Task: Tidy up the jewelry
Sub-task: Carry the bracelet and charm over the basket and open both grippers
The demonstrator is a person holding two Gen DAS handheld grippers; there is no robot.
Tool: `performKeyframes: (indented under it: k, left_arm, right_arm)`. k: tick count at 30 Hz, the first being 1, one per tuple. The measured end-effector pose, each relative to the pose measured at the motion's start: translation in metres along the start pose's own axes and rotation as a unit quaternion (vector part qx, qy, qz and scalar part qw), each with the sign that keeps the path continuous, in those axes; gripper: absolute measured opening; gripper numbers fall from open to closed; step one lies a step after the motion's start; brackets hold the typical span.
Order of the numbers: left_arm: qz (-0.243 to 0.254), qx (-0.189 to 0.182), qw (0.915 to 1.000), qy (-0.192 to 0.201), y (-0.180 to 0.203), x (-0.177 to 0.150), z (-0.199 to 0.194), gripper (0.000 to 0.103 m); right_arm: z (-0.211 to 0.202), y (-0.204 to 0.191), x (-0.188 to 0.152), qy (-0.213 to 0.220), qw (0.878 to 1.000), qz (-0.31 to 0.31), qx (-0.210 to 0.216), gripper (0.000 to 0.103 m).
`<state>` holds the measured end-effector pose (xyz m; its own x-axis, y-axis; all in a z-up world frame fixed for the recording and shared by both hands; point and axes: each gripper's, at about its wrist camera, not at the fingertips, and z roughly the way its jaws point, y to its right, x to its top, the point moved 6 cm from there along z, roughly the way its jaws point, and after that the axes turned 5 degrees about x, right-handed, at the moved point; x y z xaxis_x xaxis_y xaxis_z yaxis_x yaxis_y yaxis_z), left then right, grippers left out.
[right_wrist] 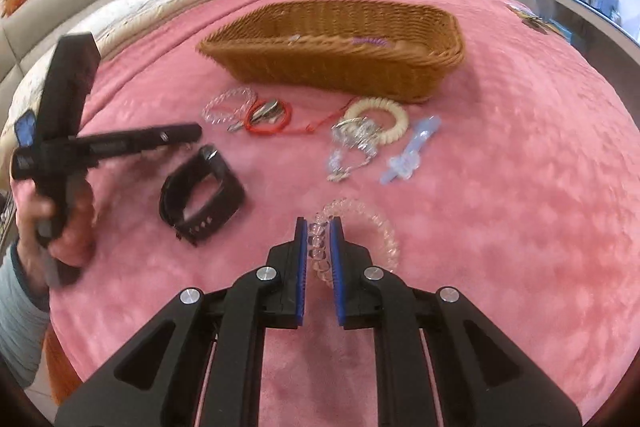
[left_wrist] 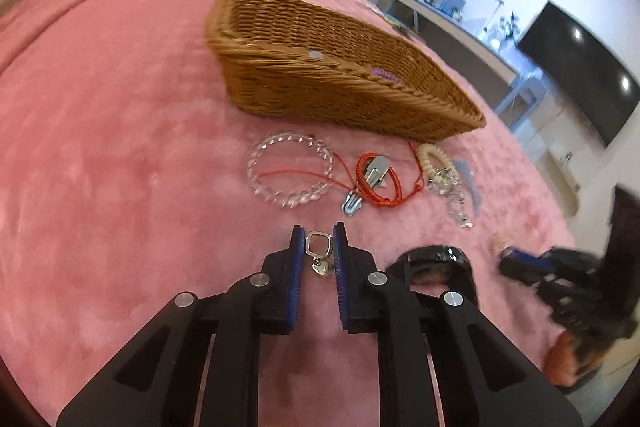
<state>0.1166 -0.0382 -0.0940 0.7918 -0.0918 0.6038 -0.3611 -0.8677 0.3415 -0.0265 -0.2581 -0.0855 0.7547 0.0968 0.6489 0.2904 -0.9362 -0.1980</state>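
Blue-padded jaws of the left gripper (left_wrist: 319, 233) pinch a small silver square charm (left_wrist: 319, 244) with a heart dangling below it. At twelve o'clock lies a clear bead bracelet (left_wrist: 289, 169), and beyond it the wicker basket (left_wrist: 360, 107) on the pink blanket (left_wrist: 120, 147). Right gripper (right_wrist: 318, 227) clamps a pale pink beaded bracelet (right_wrist: 372, 227) (black watch (right_wrist: 202, 199) at ten o'clock).

Pink bedspread (right_wrist: 500, 187) carries wicker basket (right_wrist: 340, 67), black watch (right_wrist: 202, 201), scattered bracelets (right_wrist: 376, 123).
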Motion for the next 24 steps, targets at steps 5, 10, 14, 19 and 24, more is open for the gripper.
performKeyframes:
  k: [5,10,14,19,24]
  left_arm:
    - [-0.029,-0.019,0.9994,0.005,-0.019,-0.012,-0.018,0.013]
    - [-0.053,-0.056,0.9964,0.035,-0.026,-0.02,-0.029,0.013]
    - [-0.065,-0.07,0.9936,0.06,-0.028,-0.022,-0.039,0.013]
    - [-0.044,-0.056,0.996,0.054,-0.023,-0.023,-0.038,0.013]
    - [-0.04,-0.053,0.9964,0.052,-0.024,-0.024,-0.037,0.013]
  right_arm:
    - [0.002,-0.004,-0.009,-0.005,1.0,-0.007,-0.007,0.016]
    - [-0.018,0.001,-0.014,0.023,1.0,0.015,-0.008,0.047]
    - [-0.023,0.014,-0.009,0.034,0.998,0.044,-0.038,0.047]
    - [0.002,0.033,-0.007,-0.002,0.993,0.075,-0.086,0.039]
    - [0.006,0.021,-0.009,0.0,0.99,0.036,-0.136,0.026]
